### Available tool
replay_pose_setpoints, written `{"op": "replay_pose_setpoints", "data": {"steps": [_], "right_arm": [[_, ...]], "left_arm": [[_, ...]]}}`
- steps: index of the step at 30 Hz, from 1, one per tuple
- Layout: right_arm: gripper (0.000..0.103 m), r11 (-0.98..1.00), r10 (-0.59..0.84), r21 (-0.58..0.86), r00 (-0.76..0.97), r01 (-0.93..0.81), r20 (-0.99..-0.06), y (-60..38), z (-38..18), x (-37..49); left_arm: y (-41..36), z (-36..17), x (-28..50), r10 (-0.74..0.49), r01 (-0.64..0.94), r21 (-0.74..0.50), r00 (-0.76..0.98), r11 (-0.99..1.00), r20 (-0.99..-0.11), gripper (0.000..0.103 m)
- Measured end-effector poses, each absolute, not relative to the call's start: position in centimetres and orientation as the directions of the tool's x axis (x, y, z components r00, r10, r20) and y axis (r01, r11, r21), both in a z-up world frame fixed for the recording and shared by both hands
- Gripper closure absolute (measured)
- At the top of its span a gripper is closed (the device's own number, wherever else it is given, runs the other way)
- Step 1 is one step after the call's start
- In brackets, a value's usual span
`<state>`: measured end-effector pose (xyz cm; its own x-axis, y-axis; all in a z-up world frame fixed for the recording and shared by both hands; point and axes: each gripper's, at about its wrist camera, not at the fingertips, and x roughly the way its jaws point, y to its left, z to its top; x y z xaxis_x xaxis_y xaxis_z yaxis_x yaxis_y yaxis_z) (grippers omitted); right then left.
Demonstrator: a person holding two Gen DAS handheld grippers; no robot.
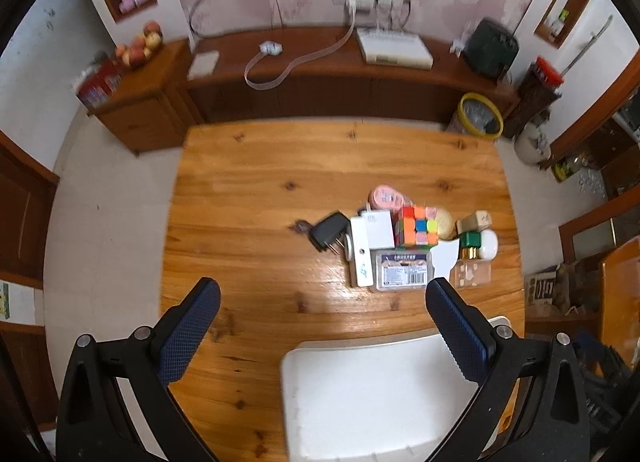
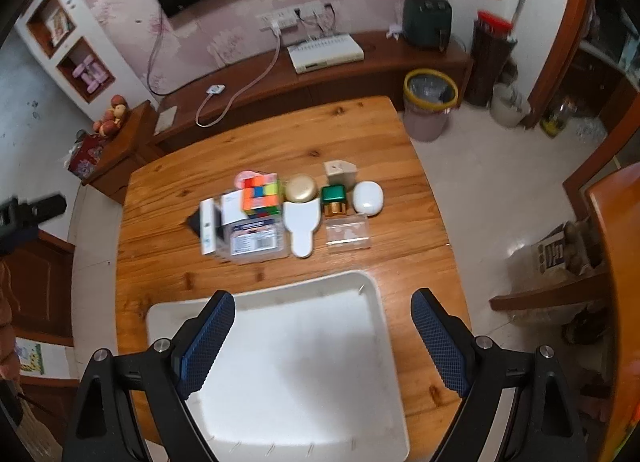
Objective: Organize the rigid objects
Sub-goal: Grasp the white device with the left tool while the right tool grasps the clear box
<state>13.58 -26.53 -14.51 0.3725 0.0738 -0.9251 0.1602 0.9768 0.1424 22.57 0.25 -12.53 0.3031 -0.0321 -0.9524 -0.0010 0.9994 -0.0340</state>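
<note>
Wood, plastic and textured pads

The counter (image 2: 168, 221) is varnished knotty wood, glossy under the light. The tray (image 2: 384, 342) looks like smooth white plastic, faintly scuffed. The puzzle cube (image 2: 261, 193) shows bright shiny faces; the clear box (image 2: 347, 236) is transparent plastic. The right tongs (image 2: 322, 336) carry dimpled blue pads (image 2: 208, 346).

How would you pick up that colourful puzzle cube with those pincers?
Probably from above, pads on two opposite flat sides of the puzzle cube. It stands higher than the clear box and gold lid crowding it, so its upper part is the freest.
</note>
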Motion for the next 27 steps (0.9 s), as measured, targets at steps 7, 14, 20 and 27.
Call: {"op": "replay_pose_setpoints", "data": {"steps": [7,14,20,27], "right_arm": [[0.021,0.966,0.095,0.159,0.292,0.204,-0.952,-31.2,-19.8,19.1],[0.021,0.966,0.136,0.174,0.193,0.190,-0.972,-31.4,-25.5,23.3],[0.021,0.968,0.166,0.185,0.118,0.170,-0.979,-30.2,-29.2,25.5],[0.027,0.978,0.131,0.139,0.063,0.155,-0.989,-29.9,-32.0,27.0]], "left_arm": [[-2.9,-20.6,26.1,-0.021,-0.008,-0.023,0.131,1.000,-0.991,0.003],[-3.7,-26.6,29.0,-0.024,-0.105,-0.022,-0.016,0.994,-1.000,0.012],[-3.8,-29.1,29.8,-0.004,-0.170,0.006,-0.061,0.985,-0.998,0.019],[-4.4,-30.5,29.8,0.014,-0.174,0.029,-0.082,0.984,-0.996,0.051]]}}
